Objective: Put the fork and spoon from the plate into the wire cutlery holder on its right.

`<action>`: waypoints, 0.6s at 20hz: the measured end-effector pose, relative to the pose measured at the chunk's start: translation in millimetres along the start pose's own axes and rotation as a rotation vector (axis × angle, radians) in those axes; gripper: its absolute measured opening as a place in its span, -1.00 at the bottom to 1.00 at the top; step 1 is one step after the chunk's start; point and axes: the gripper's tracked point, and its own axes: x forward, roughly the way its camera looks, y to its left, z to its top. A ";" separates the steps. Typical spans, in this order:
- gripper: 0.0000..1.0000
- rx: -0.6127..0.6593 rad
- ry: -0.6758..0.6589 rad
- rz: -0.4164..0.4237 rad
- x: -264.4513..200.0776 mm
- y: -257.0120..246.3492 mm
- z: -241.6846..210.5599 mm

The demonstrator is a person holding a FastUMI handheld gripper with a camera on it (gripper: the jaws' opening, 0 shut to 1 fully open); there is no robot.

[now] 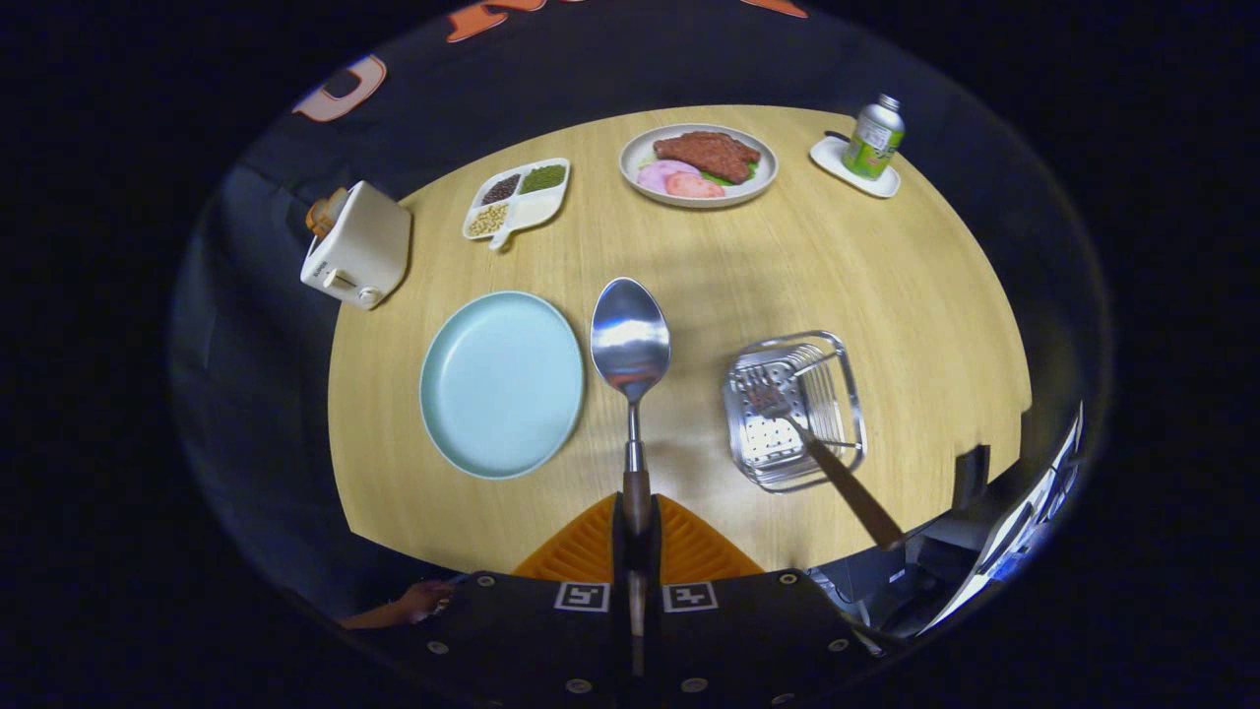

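My gripper (636,537) is shut on the wooden handle of the spoon (630,345), high above the wooden table (915,295). The spoon's steel bowl points away from me, over bare table between the plate and the holder. The pale blue plate (500,382) lies to the left of the spoon with nothing on it. To the right stands the wire cutlery holder (795,409). The fork (817,453) rests in it, tines down inside and its brown handle sticking out over the near rim.
At the table's far side sit a plate of meat and vegetables (699,163), a divided dish of grains (517,200) and a bottle (873,138) on a small white tray. A white toaster (356,246) stands at the left edge. A person's hand (418,599) shows below left.
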 end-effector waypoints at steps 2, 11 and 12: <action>-0.89 0.016 0.021 -0.004 -4.2 -19.9 -9.3; -0.89 0.007 0.126 0.032 3.0 -56.6 -35.9; -0.89 -0.002 0.135 0.031 5.0 -59.8 -36.1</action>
